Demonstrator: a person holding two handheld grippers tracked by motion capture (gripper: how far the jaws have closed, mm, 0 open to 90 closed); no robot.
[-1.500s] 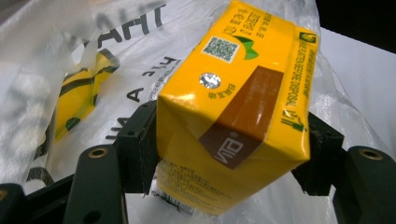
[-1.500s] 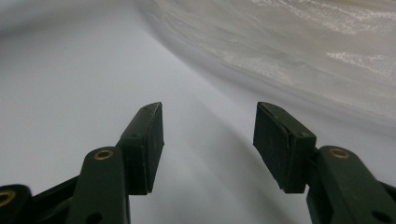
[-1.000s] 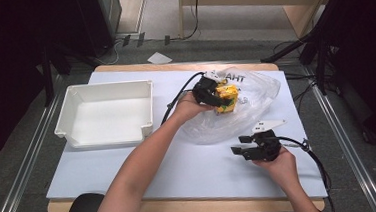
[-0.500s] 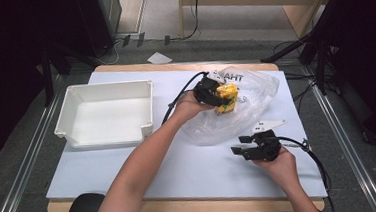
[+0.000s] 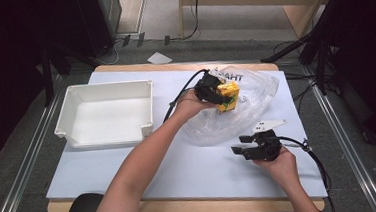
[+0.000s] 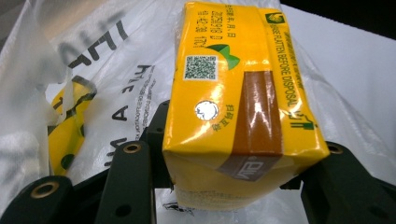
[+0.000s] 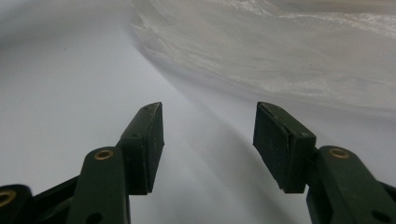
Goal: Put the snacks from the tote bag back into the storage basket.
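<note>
Pale blue table top [image 5: 130, 165], dark floor all round, wooden furniture at the back. White tray [image 5: 67, 125] sits at the table's left, well apart from the action.

Your left gripper [image 5: 218, 94] is over the clear plastic bag [image 5: 256, 101] at the far middle of the table. Its jaws have just been closing, and they now pinch the yellow drink carton [image 5: 228, 96] from both sides. In the left gripper view the carton [image 6: 238, 107] sits squarely between the two black jaws, QR code and round foil straw seal facing the camera, brown stripe running down beside them. Bag film [image 6: 70, 79] with black lettering lies behind and to the left of the carton; a second yellow item [image 6: 70, 126] shows through the plastic there, too crumpled over to identify.

Your right gripper [image 5: 251, 144] rests near the table's front right, just beside the bag's near edge. Its jaws are spread with nothing between them; the right gripper view shows bare table and the bag [image 7: 289, 51] ahead.
</note>
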